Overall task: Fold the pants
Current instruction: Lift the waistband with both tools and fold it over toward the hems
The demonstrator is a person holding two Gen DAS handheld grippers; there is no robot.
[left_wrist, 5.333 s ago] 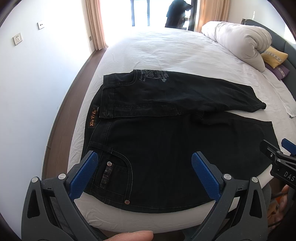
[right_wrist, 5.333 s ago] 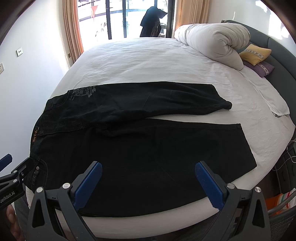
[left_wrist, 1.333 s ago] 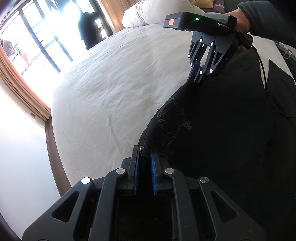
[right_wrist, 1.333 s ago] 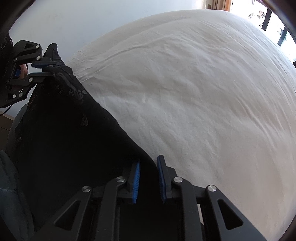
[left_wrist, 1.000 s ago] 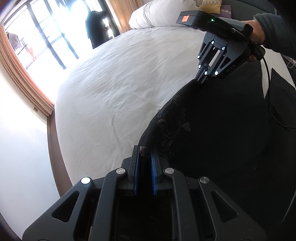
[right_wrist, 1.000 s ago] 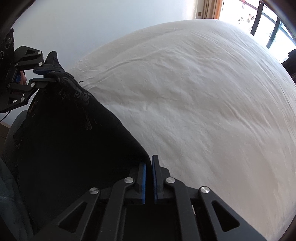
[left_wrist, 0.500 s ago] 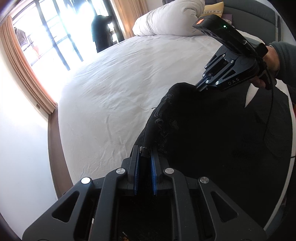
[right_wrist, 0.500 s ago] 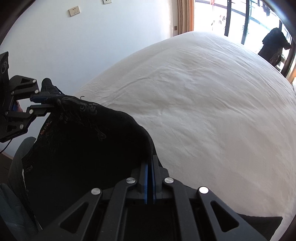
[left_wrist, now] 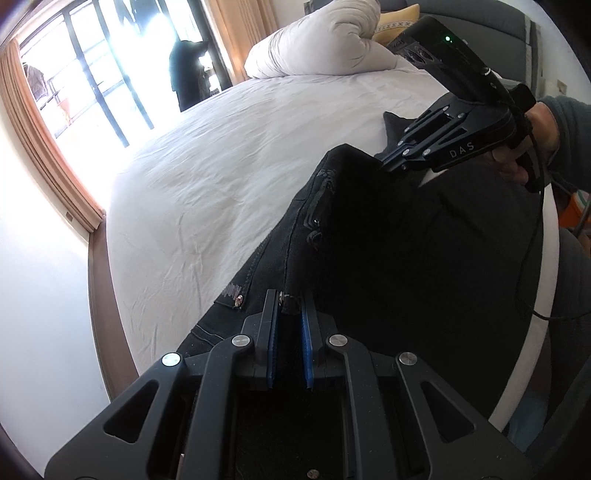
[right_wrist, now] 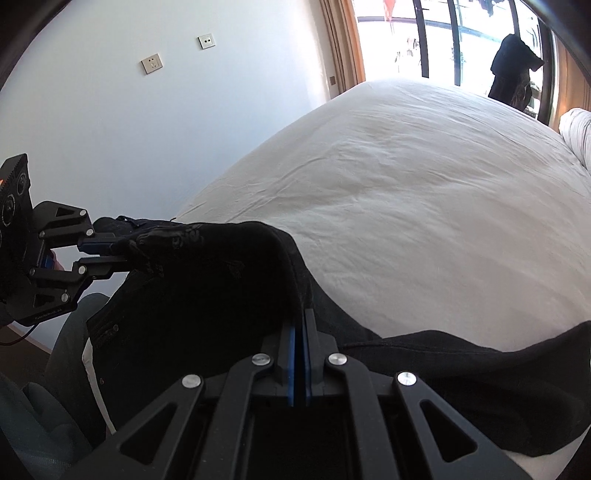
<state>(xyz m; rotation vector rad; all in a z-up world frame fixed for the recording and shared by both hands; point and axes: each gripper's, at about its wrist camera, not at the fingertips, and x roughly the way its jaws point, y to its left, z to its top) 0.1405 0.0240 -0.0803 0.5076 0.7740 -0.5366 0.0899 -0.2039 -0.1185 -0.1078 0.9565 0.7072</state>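
Note:
Black pants (left_wrist: 369, 240) lie on the white bed (left_wrist: 221, 166), with one long edge lifted off the sheet. My left gripper (left_wrist: 290, 306) is shut on the waistband end, near a rivet and stitched pocket. My right gripper (left_wrist: 384, 162), held by a hand at the upper right, is shut on the same edge farther along. In the right wrist view the right gripper (right_wrist: 300, 314) pinches a dark fold of the pants (right_wrist: 203, 295). The left gripper (right_wrist: 107, 251) clamps the patterned end at the left. The cloth sags between the two grippers.
A rolled white duvet (left_wrist: 325, 48) and a yellow pillow (left_wrist: 399, 22) sit at the head of the bed. Windows with curtains and a hanging dark garment (right_wrist: 513, 70) stand beyond. Wall sockets (right_wrist: 151, 63) are on the left wall. A person's leg (right_wrist: 37, 406) is beside the bed.
Both grippers have carried the lifted edge back across the pants toward the near side of the bed and slightly up. The right gripper has rolled, and more black cloth now shows under it.

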